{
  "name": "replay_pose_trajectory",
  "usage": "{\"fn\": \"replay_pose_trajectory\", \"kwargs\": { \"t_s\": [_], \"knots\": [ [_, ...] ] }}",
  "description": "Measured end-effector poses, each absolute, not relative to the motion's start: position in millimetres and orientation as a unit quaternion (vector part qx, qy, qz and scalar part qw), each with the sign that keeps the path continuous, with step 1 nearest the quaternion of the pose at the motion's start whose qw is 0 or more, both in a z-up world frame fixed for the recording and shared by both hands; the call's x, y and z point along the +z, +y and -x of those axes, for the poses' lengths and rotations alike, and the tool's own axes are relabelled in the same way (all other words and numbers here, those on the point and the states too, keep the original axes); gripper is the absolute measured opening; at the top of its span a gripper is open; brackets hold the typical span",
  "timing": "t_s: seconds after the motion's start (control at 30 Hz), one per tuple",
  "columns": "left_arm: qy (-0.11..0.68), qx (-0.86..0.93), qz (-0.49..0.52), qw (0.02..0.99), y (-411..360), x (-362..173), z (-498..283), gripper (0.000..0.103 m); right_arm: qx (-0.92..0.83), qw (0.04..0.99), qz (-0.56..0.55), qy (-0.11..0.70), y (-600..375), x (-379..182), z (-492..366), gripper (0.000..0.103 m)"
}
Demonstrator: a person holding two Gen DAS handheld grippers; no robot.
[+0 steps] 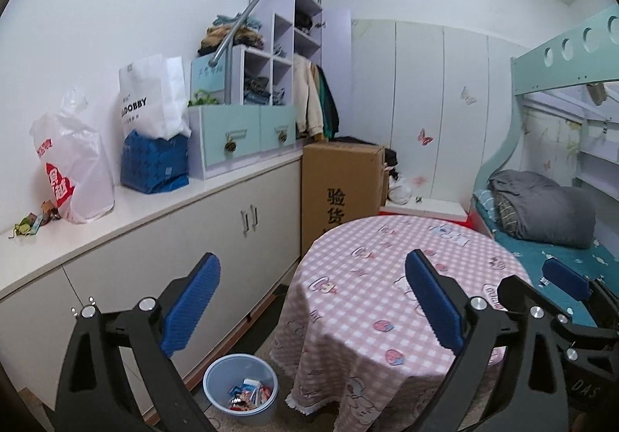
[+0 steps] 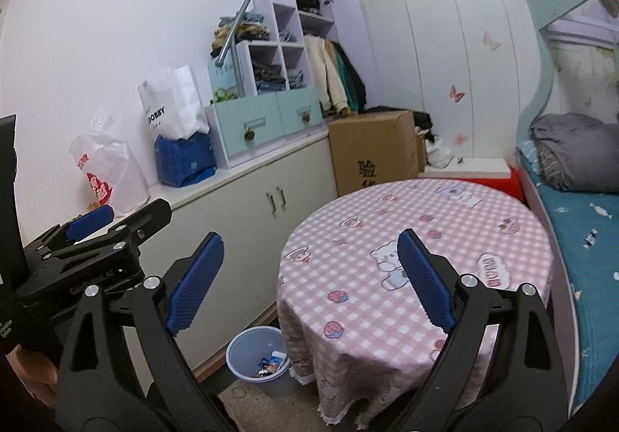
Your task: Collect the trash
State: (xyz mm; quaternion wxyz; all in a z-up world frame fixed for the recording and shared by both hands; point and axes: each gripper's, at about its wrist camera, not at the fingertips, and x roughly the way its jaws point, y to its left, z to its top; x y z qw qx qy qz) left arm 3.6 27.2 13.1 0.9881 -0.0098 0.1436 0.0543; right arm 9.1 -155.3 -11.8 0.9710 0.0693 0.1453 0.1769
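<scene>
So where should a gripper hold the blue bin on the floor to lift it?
Probably at the rim of the blue bin, coming from above on the side away from the table. It stands upright and open-topped, and the tablecloth hangs close beside it.

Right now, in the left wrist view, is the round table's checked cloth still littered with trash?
No: the pink checked tablecloth shows only its printed pictures, while wrappers lie in the blue bin on the floor beside it.

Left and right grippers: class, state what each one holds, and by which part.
Nothing is held. The left gripper and right gripper both have jaws wide open and empty; wrappers already lie in the bin.
</scene>
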Motion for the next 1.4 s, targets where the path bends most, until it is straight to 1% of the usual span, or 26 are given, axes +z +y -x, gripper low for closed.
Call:
{"fn": "replay_pose_trajectory", "kwargs": {
  "t_s": [0.23, 0.57, 1.4],
  "knots": [
    [0.123, 0.037, 0.002, 0.992, 14, 22, 11, 0.097, 0.159, 0.979, -0.062, 0.113, -168, 2, 17, 0.093],
    [0.112, 0.01, 0.008, 0.994, 7, 29, 19, 0.097, 0.14, 0.985, -0.052, 0.089, -173, 11, 34, 0.094],
    [0.111, 0.007, -0.003, 0.994, 3, 30, 22, 0.097, 0.133, 0.986, -0.053, 0.089, -179, 10, 39, 0.094]
  ]
}}
